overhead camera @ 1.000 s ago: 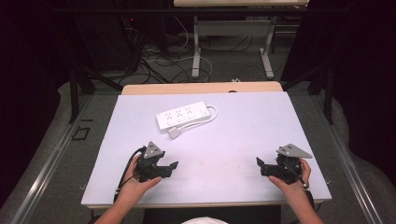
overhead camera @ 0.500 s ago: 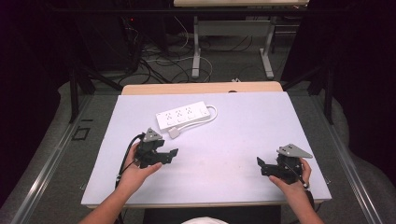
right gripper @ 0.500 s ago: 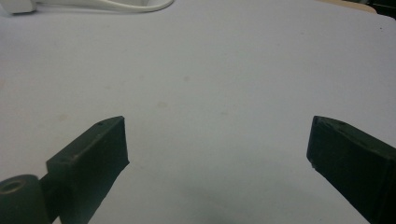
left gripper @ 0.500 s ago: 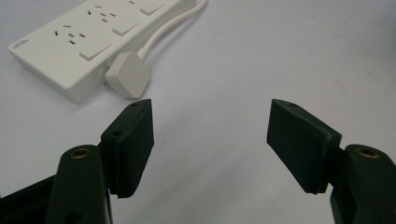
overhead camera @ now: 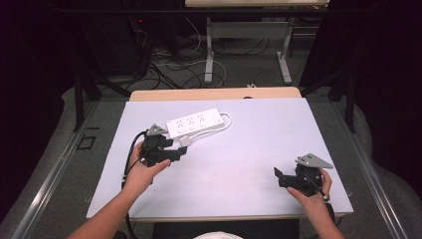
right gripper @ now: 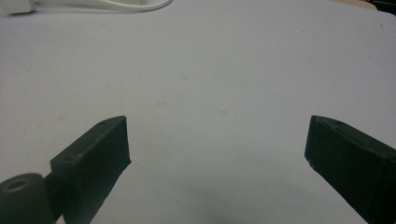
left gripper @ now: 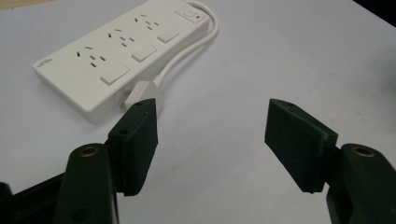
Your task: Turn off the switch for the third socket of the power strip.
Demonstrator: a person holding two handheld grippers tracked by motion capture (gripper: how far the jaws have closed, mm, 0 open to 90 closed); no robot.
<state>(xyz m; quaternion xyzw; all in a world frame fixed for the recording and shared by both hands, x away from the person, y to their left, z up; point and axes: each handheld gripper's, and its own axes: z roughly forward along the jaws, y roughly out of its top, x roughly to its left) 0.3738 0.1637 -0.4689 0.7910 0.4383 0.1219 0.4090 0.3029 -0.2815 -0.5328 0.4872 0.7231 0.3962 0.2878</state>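
White plastic power strip (left gripper: pixel 119 56) — oblong, smooth — matte table (left gripper: pixel 280 51).

The high view looks forward and down on the whole table (overhead camera: pixel 249 164) from above. The 2 claw cameras sit low and close over it. All 3 views share the white power strip (overhead camera: pixel 195 122) (left gripper: pixel 116 60) cable (right gripper: pixel 116 4).
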